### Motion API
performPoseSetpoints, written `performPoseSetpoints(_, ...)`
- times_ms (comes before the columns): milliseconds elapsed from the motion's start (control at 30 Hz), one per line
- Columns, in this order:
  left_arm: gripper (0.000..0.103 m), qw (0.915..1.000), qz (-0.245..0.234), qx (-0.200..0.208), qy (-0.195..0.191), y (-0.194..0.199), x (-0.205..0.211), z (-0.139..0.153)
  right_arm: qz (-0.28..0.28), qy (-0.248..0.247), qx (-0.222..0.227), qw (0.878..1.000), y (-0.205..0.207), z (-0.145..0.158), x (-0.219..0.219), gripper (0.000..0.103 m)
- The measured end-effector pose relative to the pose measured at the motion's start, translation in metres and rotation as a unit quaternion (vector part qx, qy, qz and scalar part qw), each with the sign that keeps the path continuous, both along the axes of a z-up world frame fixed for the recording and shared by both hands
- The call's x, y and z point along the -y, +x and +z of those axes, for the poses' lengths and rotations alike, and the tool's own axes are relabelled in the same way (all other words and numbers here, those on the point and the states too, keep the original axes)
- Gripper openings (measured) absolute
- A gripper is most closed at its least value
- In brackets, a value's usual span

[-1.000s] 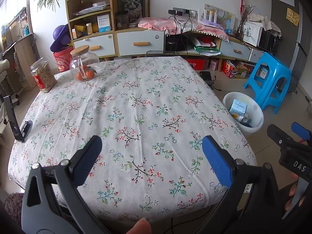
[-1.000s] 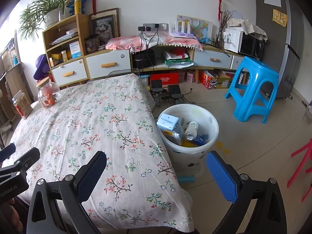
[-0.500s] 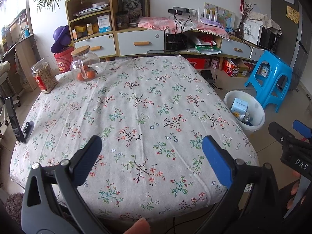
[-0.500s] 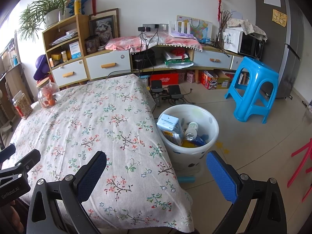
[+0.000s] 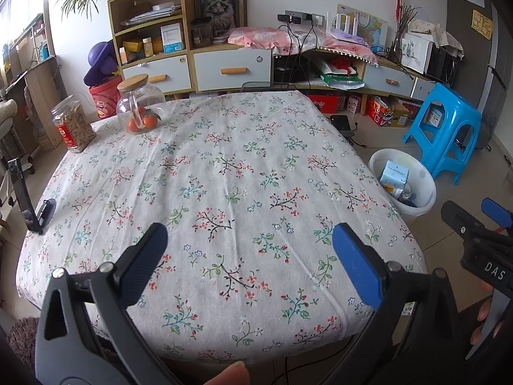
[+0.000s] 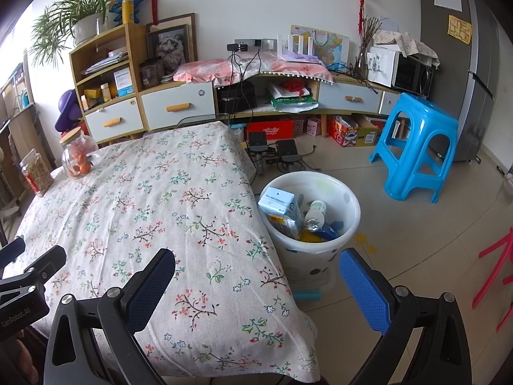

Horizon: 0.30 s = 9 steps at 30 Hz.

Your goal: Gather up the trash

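Observation:
A white trash bin [image 6: 349, 205] stands on the floor at the table's right side; it also shows in the left wrist view [image 5: 426, 186]. It holds a pale blue carton [image 6: 280, 203], a plastic bottle [image 6: 314, 213] and other trash. My left gripper [image 5: 250, 260] is open and empty above the near edge of the floral tablecloth [image 5: 224, 166]. My right gripper [image 6: 256, 284] is open and empty, held over the table's near right corner, short of the bin. No loose trash shows on the table.
A glass jar with oranges [image 5: 139, 106] and a jar of snacks [image 5: 72, 125] stand at the table's far left. A black phone stand [image 5: 29, 205] sits on the left edge. A blue stool [image 6: 416, 147] stands right of the bin. Cabinets line the back wall.
Both grippers stay open and nearly still. The left wrist view has drawn back a little from the table.

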<state>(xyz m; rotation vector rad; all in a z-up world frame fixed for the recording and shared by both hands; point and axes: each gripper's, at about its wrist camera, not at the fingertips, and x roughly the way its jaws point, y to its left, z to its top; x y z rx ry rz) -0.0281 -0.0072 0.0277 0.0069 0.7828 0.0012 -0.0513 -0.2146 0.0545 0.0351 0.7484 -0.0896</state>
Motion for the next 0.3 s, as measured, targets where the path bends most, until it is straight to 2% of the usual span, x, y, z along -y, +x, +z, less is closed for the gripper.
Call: performPoseSetpoints(300,0.102,0.9998,-0.008,-0.008,-0.017,0.0024,-0.0017,-0.0016,0.002,0.000,0.005,1.000,0.0007,0.0034,-0.0007,0.103)
